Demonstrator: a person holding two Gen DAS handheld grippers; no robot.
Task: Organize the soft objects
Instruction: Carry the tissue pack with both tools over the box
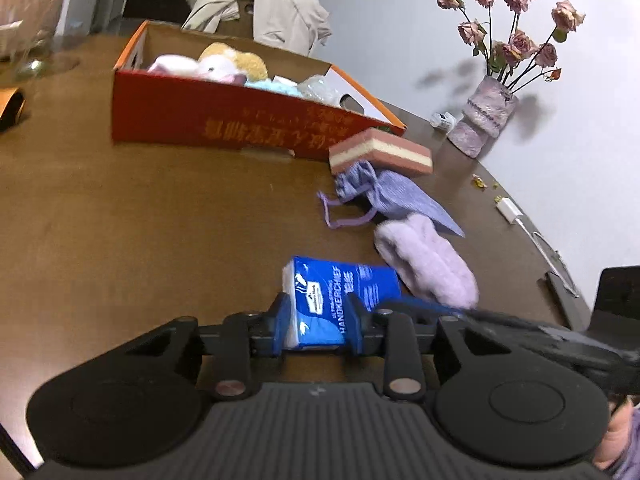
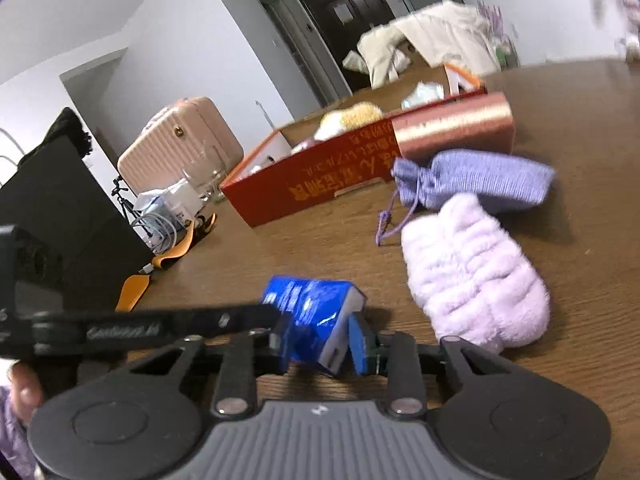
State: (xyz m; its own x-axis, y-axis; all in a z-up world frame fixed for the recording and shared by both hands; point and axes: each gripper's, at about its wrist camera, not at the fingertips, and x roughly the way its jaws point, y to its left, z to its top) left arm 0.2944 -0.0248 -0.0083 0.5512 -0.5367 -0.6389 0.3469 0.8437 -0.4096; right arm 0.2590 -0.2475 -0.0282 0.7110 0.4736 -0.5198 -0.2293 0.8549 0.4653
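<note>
A blue handkerchief tissue pack [image 1: 340, 296] sits between the blue fingers of my left gripper [image 1: 318, 328], which is shut on it just above the brown table [image 1: 140, 220]. The same pack [image 2: 308, 316] also sits between the fingers of my right gripper [image 2: 320, 344], which closes on its other end. A fluffy lilac sock [image 1: 428, 264] [image 2: 472, 272] lies just right of the pack. A purple drawstring pouch [image 1: 384, 196] [image 2: 472, 180] and a pink layered sponge [image 1: 380, 152] [image 2: 452, 124] lie beyond. The red cardboard box [image 1: 224, 116] [image 2: 316, 184] holds plush toys.
A vase of dried roses [image 1: 484, 120] stands at the far right with a white charger and cable [image 1: 512, 212] near the table edge. A glass [image 2: 208, 180], a black box [image 2: 60, 216] and an orange strap [image 2: 160, 264] sit at the left. A chair with a beige coat [image 1: 256, 8] stands behind.
</note>
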